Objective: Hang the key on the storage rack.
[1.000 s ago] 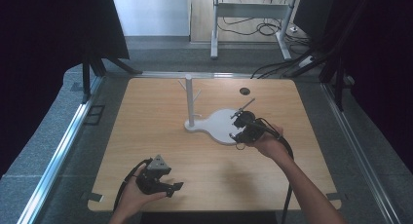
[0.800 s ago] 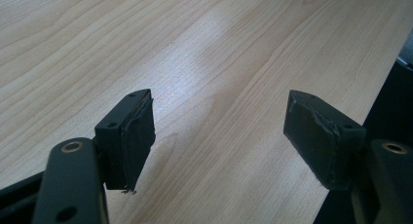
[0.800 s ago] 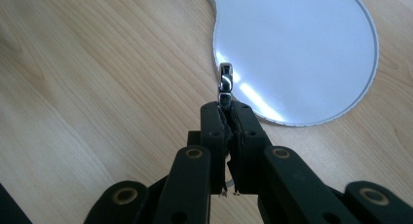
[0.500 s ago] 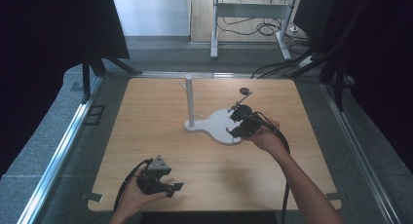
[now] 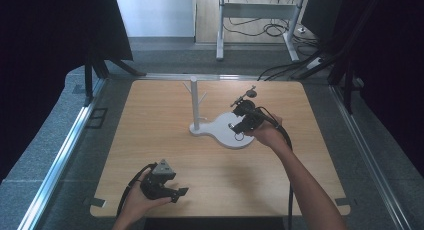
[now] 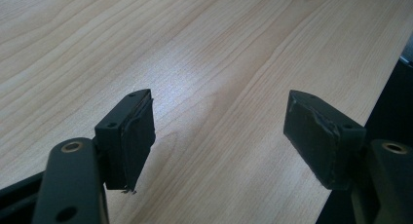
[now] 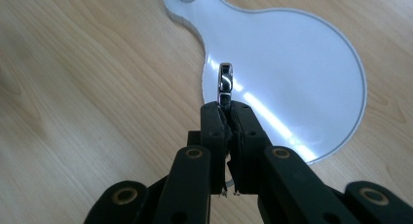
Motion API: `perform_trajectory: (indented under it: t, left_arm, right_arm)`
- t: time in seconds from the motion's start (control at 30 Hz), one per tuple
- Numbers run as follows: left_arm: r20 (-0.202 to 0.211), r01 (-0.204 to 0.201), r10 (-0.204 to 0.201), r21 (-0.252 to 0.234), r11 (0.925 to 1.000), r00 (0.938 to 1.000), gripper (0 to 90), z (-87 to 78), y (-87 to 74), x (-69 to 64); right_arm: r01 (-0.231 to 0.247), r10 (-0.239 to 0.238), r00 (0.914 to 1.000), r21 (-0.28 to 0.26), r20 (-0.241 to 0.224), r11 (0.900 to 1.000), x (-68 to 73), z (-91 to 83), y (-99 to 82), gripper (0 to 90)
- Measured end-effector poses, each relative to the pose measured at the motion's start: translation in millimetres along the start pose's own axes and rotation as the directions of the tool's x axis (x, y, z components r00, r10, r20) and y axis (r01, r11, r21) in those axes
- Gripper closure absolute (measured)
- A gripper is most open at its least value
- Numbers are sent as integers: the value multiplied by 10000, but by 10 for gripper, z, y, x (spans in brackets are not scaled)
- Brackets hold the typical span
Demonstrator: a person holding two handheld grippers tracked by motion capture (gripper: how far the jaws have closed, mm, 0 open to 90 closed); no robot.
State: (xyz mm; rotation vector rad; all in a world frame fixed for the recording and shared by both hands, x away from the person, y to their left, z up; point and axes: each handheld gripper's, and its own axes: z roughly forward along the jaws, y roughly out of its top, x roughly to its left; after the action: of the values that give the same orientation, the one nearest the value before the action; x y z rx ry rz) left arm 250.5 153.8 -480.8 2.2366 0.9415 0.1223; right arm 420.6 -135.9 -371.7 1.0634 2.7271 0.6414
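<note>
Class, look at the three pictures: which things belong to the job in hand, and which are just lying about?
Part of the job:
- right gripper, shut on the silver ring
- white stand with branched post; its round tray lies under the ring

Just about:
- left gripper, open, nothing between its jaws
- wooden table
- cables on the floor beyond

The stand (image 5: 195,107) rises from the narrow end of its base (image 5: 222,135), mid-counter (image 5: 150,140). The right tool (image 5: 239,121) hangs above the base's wide end, right of the stand, gripping a ring (image 7: 225,83). The left tool (image 5: 167,191) sits well nearer, left of the stand.
</note>
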Motion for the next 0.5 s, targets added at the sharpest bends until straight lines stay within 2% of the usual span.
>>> perform_trajectory:
  t: [0.5]
  left_arm:
    - [20, -7, 7, 26, 10000, 10000, 275, 10, -1, -2]
  right_arm:
    - [-271, 270, 9996, -181, -74, 9995, -107, 40, 199, 847]
